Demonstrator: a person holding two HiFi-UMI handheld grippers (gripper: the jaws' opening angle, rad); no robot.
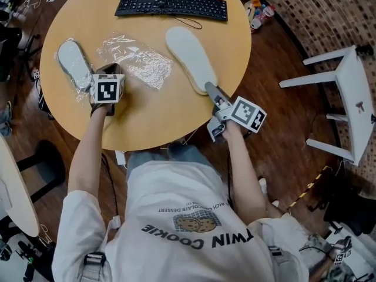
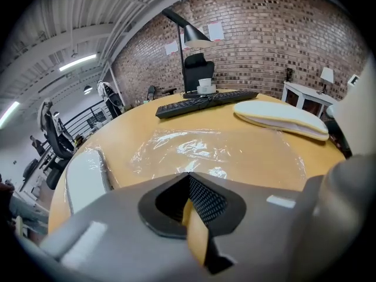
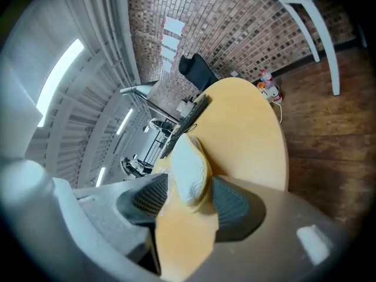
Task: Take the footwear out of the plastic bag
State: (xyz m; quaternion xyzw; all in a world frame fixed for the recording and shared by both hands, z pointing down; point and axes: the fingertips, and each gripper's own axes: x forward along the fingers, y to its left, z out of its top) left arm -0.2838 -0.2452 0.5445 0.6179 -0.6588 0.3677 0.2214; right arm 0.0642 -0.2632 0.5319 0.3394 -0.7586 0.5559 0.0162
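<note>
A bare white slipper (image 1: 189,56) lies on the round wooden table (image 1: 147,119), toe toward the keyboard. My right gripper (image 1: 210,89) is at its heel. In the right gripper view the heel (image 3: 189,163) sits between the jaws of the right gripper (image 3: 188,182), which stand wide and do not press it. An emptied clear plastic bag (image 1: 138,57) lies flat at mid-table. My left gripper (image 1: 111,70) has its tips together on the bag's near edge (image 2: 205,148). A second slipper (image 1: 73,62), wrapped in plastic, lies at the far left (image 2: 85,178).
A black keyboard (image 1: 170,6) lies at the table's far side, with a lamp base behind it. A white stool (image 1: 352,93) stands on the wooden floor to the right. Small bottles (image 1: 258,10) sit on the floor by the brick wall.
</note>
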